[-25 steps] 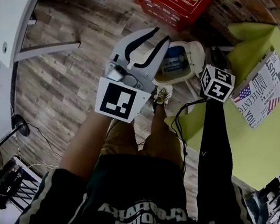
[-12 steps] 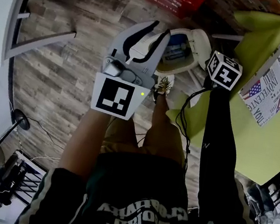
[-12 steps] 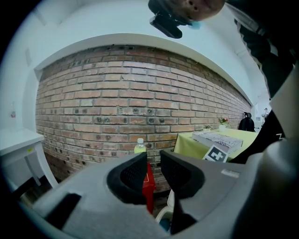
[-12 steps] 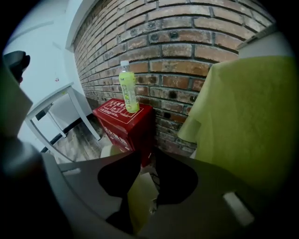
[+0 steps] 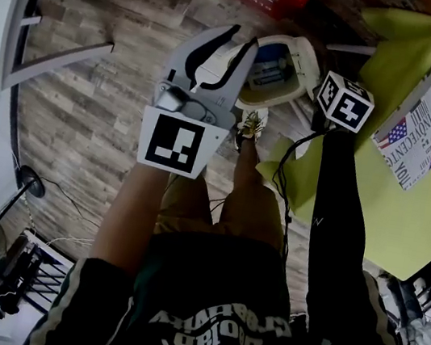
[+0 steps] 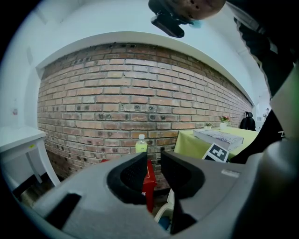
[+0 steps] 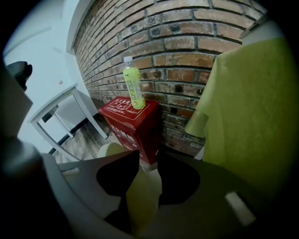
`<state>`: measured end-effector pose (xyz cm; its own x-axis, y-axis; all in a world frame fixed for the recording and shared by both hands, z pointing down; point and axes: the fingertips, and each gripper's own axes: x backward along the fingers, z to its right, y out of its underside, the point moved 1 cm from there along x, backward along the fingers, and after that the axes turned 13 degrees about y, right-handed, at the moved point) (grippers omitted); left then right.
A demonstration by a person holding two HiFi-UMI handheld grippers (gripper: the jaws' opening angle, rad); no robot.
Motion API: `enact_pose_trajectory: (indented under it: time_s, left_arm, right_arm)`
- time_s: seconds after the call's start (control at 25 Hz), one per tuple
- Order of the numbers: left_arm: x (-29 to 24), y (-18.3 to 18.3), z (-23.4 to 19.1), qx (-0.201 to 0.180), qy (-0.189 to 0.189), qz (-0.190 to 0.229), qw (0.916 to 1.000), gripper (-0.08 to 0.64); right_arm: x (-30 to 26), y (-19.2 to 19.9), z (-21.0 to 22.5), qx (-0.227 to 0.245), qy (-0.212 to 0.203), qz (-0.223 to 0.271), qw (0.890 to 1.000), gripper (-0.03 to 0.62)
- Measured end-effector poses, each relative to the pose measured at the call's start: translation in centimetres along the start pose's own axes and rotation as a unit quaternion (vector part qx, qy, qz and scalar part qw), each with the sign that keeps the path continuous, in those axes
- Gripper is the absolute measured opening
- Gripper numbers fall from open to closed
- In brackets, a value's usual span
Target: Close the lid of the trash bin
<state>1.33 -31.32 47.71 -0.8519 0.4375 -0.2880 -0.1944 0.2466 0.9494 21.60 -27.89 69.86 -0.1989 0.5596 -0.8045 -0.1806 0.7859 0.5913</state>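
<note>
The cream trash bin (image 5: 258, 101) stands on the floor ahead of my feet, its lid (image 5: 307, 64) tipped up and something blue inside. My left gripper (image 5: 242, 39) hovers over the bin's left side, open and empty (image 6: 153, 175); the bin's rim (image 6: 164, 215) shows below its jaws. Only the right gripper's marker cube (image 5: 344, 100) shows in the head view, just right of the lid. In the right gripper view my right gripper (image 7: 148, 179) is open, its jaws having just been opening. The cream lid (image 7: 142, 193) shows through the gap, with no pad seen pressing on it.
A red box (image 7: 133, 119) with a green bottle (image 7: 132, 88) on it stands against the brick wall behind the bin. A green-clothed table (image 5: 394, 181) with a printed box (image 5: 419, 128) is close on the right. White furniture legs (image 5: 64, 52) are at left, and a shoe (image 5: 250, 124) is near the bin.
Both grippers have sunk a little toward the bin. The lid stands tipped up as before.
</note>
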Motion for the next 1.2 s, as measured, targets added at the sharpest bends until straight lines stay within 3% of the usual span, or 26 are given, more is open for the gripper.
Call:
enact_pose_trajectory:
  time_s: [0.24,0.76,1.2]
  left_arm:
    - [0.8,0.8,0.0,0.001,-0.004,-0.006,1.0,0.1]
    - [2.9,4.1,0.2,0.017,-0.009,-0.013,0.9997,0.1]
    - [5.0,6.7,0.6,0.016,-0.017,-0.027,0.9993,0.1]
  right_arm:
    - [0.6,0.6,-2.4,0.049,-0.028,0.007,0.998,0.14]
    - [2.3,4.2,-6.1,0.05,-0.059,0.006,0.997,0.133]
    - [3.1,5.9,-9.7,0.099,-0.102,0.011,0.99,0.133]
